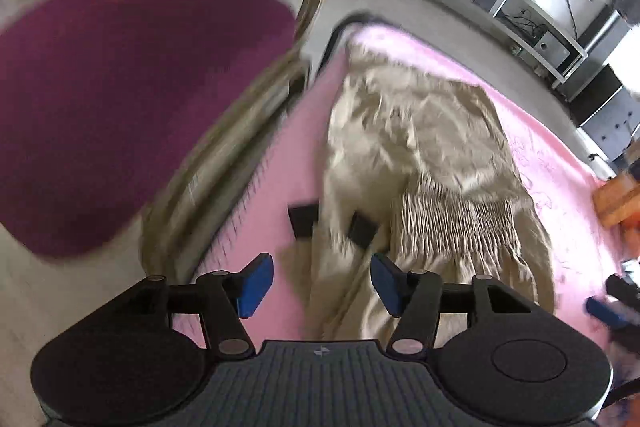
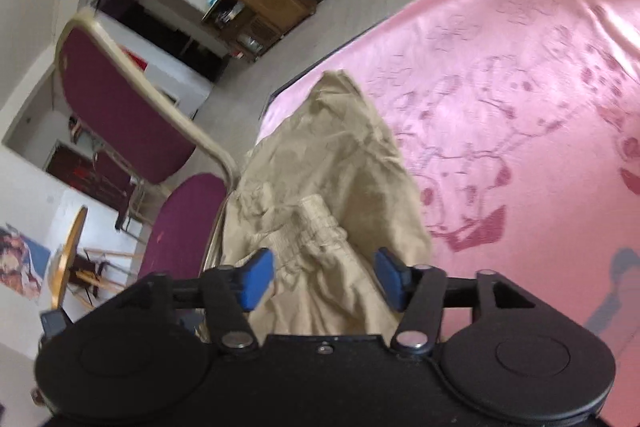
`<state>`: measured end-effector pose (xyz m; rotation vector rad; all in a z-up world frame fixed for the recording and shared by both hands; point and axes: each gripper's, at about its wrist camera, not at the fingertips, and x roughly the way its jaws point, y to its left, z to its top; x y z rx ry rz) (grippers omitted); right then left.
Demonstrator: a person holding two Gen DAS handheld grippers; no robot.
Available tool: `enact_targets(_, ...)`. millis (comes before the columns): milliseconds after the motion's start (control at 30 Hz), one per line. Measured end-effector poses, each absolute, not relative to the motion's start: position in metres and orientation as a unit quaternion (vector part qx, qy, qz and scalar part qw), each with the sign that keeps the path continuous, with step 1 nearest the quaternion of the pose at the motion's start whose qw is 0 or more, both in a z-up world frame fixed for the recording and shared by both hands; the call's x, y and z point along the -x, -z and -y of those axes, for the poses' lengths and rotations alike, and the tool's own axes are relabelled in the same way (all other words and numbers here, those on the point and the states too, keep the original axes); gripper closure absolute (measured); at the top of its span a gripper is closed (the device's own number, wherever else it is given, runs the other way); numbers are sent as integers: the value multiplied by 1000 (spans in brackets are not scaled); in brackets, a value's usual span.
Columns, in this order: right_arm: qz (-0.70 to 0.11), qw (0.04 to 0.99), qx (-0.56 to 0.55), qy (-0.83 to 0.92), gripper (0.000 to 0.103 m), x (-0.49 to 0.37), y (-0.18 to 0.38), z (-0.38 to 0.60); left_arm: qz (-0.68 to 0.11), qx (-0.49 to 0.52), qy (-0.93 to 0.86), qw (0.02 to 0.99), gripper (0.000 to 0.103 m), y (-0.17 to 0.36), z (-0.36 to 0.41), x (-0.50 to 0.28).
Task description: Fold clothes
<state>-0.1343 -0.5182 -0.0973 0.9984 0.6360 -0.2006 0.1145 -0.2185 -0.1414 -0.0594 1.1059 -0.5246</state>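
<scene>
Jaws: both grippers, left gripper (image 1: 316, 283) and right gripper (image 2: 324, 281), released, gripping nothing.
Garment: beige trousers (image 1: 420, 147) rumpled mid-frame on pink desk (image 1: 560, 163).
Remaining: further folding, by my judgement.

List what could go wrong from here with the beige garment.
1. The garment lies bunched near the edge of the pink cloth beside the chair; a tug could drag it off.
2. Both the left gripper and right gripper are open with nothing pinched, so the loose fold may slump.
3. Closing on the gathered waistband may catch several layers.
</scene>
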Motion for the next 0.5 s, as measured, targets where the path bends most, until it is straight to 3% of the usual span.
enact_targets(167, -304, 780, -533, 120, 43, 132, 137, 542, -534, 27, 249, 807, 40, 155, 229, -121)
enact_targets(500, -304, 779, -532, 133, 41, 117, 162, 554, -544, 29, 270, 794, 38, 165, 239, -119)
